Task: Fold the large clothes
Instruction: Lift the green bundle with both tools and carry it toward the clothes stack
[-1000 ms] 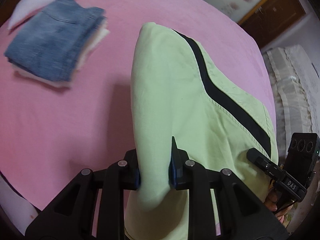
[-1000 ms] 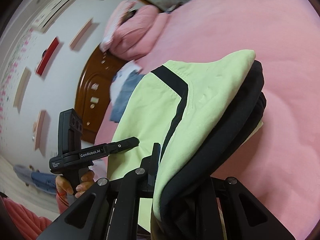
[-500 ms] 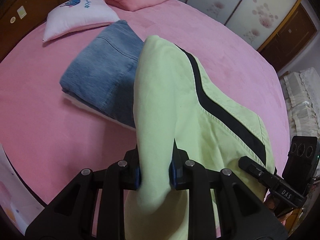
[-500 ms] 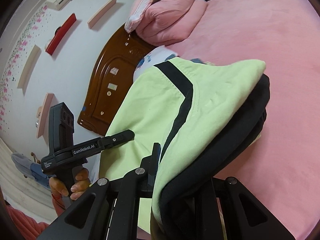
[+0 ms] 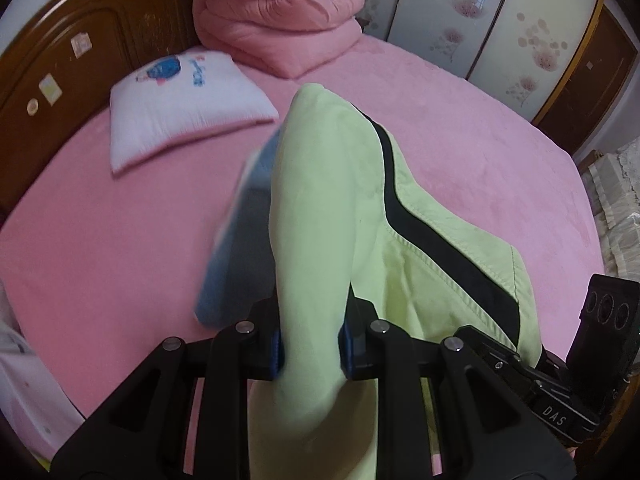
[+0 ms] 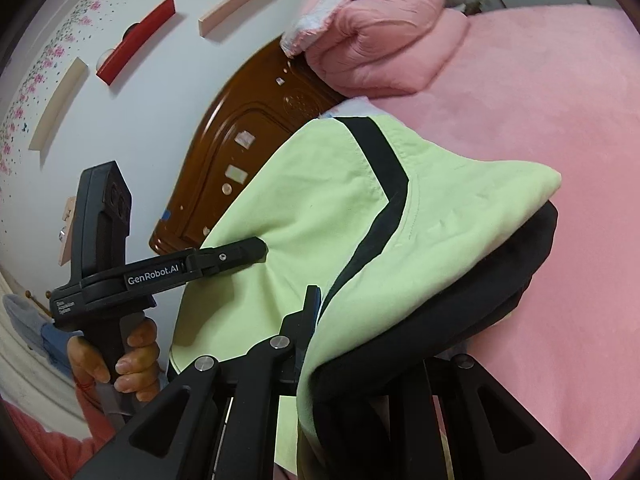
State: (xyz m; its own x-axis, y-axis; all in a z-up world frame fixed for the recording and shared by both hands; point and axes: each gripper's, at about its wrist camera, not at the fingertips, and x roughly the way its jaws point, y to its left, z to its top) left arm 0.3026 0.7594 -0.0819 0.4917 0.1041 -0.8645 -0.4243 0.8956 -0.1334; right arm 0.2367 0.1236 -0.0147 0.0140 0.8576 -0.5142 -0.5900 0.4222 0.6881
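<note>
Both tools carry a folded green garment [image 5: 320, 216] above the pink bed [image 5: 100, 240]. The left tool [image 5: 311, 346] tilts steeply down, clamped on its fold; the right tool [image 6: 360, 344], nearer level, pinches its green-and-black edge.

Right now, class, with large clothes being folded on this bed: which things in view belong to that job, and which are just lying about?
Part of the job:
- folded light-green garment with black stripe
- left gripper, shut on it
- right gripper, shut on it
- blue denim stack beneath it

Just lying about:
- white printed pillow
- rolled pink quilt
- brown wooden headboard
</note>
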